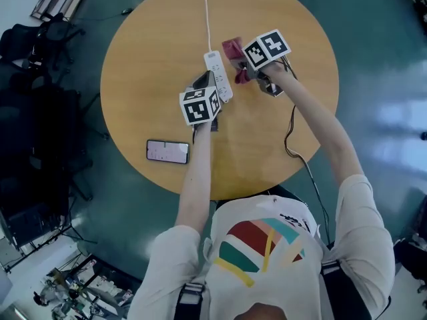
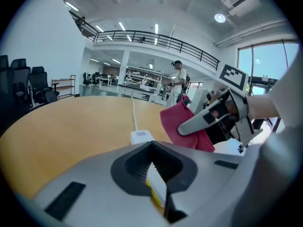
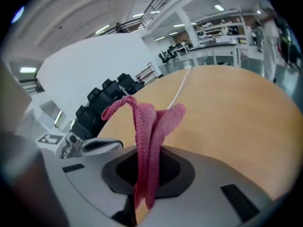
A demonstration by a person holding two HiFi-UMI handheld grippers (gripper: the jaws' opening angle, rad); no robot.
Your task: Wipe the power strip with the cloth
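Well inside table (image 1: 143, 59) edge; power strip (image 1: 217, 69) in left gripper (image 1: 205, 81)

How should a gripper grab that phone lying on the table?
Probably from straight above, pinching the phone across its two long edges near the middle. It lies flat, screen up, on the table, so only its thin sides give a hold.

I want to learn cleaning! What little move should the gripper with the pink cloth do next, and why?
Probably slide the right gripper sideways until the cloth lies on top of the power strip. The cloth is pinched in its jaws right beside the strip, and the left gripper is shut on the strip's near end, steadying it.
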